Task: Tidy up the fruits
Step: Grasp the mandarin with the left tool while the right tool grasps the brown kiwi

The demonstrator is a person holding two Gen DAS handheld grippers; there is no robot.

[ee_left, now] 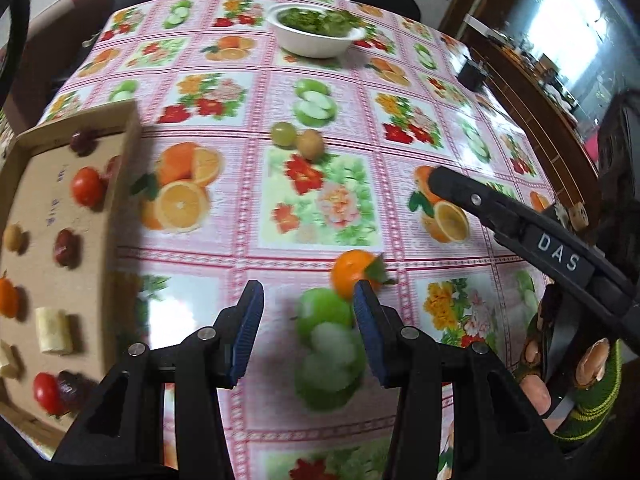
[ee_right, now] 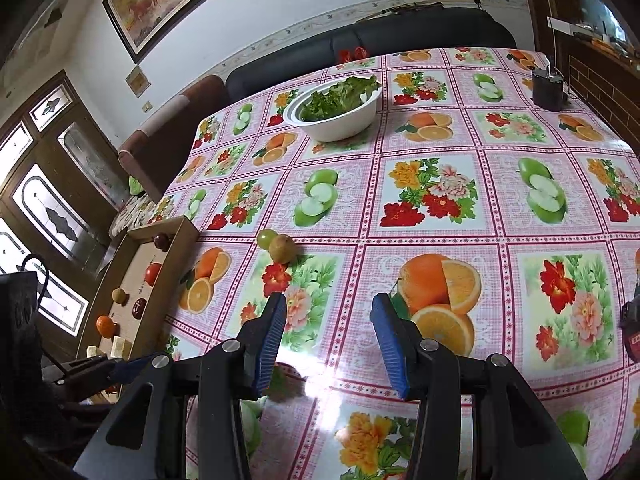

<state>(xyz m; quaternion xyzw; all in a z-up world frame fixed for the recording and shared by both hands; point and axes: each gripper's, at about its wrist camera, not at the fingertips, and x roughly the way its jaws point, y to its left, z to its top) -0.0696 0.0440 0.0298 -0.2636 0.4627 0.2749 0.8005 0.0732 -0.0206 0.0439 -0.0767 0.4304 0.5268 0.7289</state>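
A cardboard tray at the left holds several small fruits: cherry tomatoes, dark dates, a small orange and banana pieces. It also shows in the right wrist view. A small real orange with a leaf lies on the tablecloth just beyond my left gripper, which is open and empty. A green grape and a brown kiwi-like fruit lie together mid-table, also in the right wrist view. My right gripper is open and empty above the cloth.
A white bowl of green leaves stands at the far side, also in the right wrist view. A dark small container sits at the far right. The fruit-printed tablecloth covers the table. A dark sofa is behind.
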